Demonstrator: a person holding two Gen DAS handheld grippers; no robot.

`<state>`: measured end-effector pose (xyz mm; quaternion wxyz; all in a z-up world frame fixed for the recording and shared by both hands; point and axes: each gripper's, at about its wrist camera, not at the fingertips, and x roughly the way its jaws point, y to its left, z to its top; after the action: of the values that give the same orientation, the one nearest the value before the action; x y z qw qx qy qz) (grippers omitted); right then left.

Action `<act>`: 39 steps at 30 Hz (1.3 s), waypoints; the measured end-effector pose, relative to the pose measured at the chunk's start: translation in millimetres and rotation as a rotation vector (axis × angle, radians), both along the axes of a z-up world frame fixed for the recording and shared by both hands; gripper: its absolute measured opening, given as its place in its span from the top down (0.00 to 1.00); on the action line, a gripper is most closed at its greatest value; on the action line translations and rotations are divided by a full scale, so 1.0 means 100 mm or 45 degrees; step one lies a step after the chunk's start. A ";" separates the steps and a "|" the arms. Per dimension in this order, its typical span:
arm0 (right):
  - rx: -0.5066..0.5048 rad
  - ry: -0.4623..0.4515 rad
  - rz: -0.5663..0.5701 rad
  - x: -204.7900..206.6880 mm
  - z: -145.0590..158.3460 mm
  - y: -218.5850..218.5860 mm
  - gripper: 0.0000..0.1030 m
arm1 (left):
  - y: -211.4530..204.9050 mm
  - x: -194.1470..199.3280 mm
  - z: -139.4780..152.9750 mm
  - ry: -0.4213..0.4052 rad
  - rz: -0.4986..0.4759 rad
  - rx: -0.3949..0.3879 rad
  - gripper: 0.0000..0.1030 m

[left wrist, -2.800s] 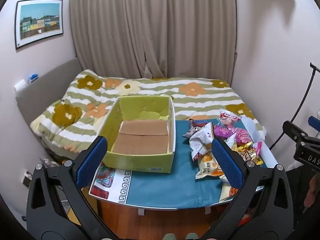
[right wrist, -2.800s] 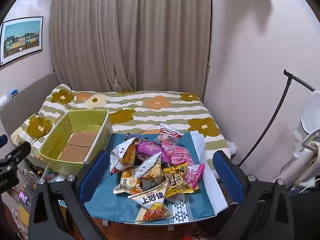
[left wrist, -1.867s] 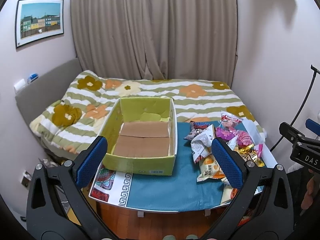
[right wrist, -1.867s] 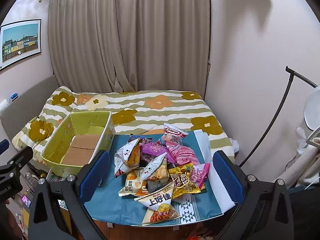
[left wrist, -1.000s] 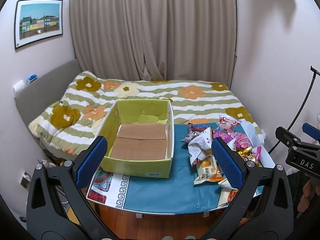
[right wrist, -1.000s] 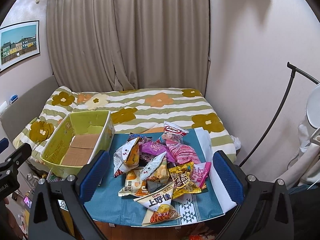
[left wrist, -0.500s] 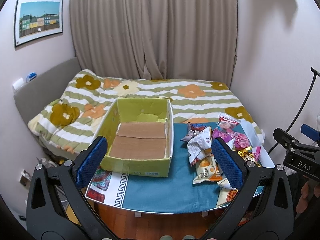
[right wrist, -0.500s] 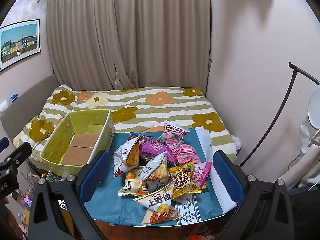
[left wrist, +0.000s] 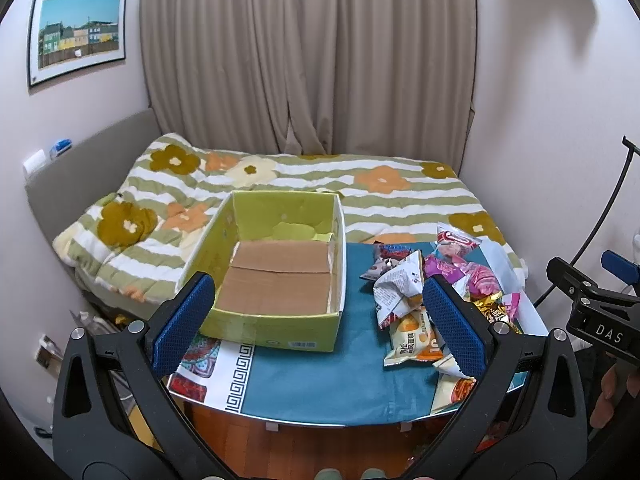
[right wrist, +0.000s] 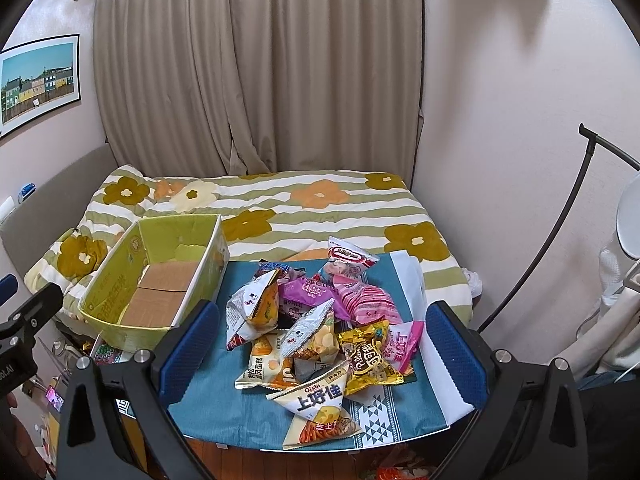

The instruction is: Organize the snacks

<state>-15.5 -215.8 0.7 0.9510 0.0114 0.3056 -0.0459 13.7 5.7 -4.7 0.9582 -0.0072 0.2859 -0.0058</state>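
Note:
An empty green cardboard box (left wrist: 276, 280) (right wrist: 160, 280) stands on the left of a small table covered by a teal cloth (left wrist: 320, 380) (right wrist: 224, 400). To its right lies a pile of several snack bags (right wrist: 320, 328) (left wrist: 420, 296), among them a white Oishi bag (right wrist: 316, 400), a gold bag (right wrist: 370, 358) and pink bags (right wrist: 364, 300). My left gripper (left wrist: 320, 328) is open, held back from the table's near edge, facing the box. My right gripper (right wrist: 320, 344) is open too, held back in front of the pile. Neither holds anything.
Behind the table is a bed with a striped floral quilt (left wrist: 304, 184), and curtains (left wrist: 308, 60) beyond it. A black lamp stand (right wrist: 560, 220) curves at the right wall. Wood floor (left wrist: 304, 448) shows under the table's front edge. Clutter (right wrist: 52, 392) sits low at the left.
Both views have drifted only slightly; the table and box sit a little lower and further left in the left wrist view. Both grippers stay open.

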 end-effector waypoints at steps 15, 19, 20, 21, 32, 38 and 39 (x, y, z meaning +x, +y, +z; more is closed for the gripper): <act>0.003 0.006 0.002 0.02 0.01 0.00 0.00 | -0.02 0.04 -0.02 0.006 -0.008 -0.004 0.00; 0.012 0.018 -0.007 0.01 0.01 -0.01 0.00 | -0.03 0.16 -0.06 0.054 -0.035 -0.015 0.00; 0.020 0.021 -0.010 0.00 0.01 -0.03 0.00 | -0.04 0.19 -0.07 0.065 -0.044 -0.014 0.00; 0.025 0.027 -0.016 -0.01 0.00 -0.05 0.00 | -0.05 0.23 -0.10 0.078 -0.057 -0.012 0.00; 0.122 0.182 -0.120 0.13 -0.33 -0.39 0.00 | -0.41 0.73 -0.60 0.231 -0.279 -0.039 0.00; 0.144 0.271 -0.045 0.40 -0.63 -0.57 0.00 | -0.76 1.10 -0.90 0.316 -0.326 -0.019 0.00; 0.145 0.287 -0.019 0.47 -0.70 -0.58 0.00 | -0.82 1.18 -0.95 0.332 -0.326 -0.010 0.00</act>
<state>31.1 -274.0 -68.8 0.9080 0.0624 0.4127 -0.0365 131.5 -76.4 -99.7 0.9043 0.0250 0.4064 -0.1278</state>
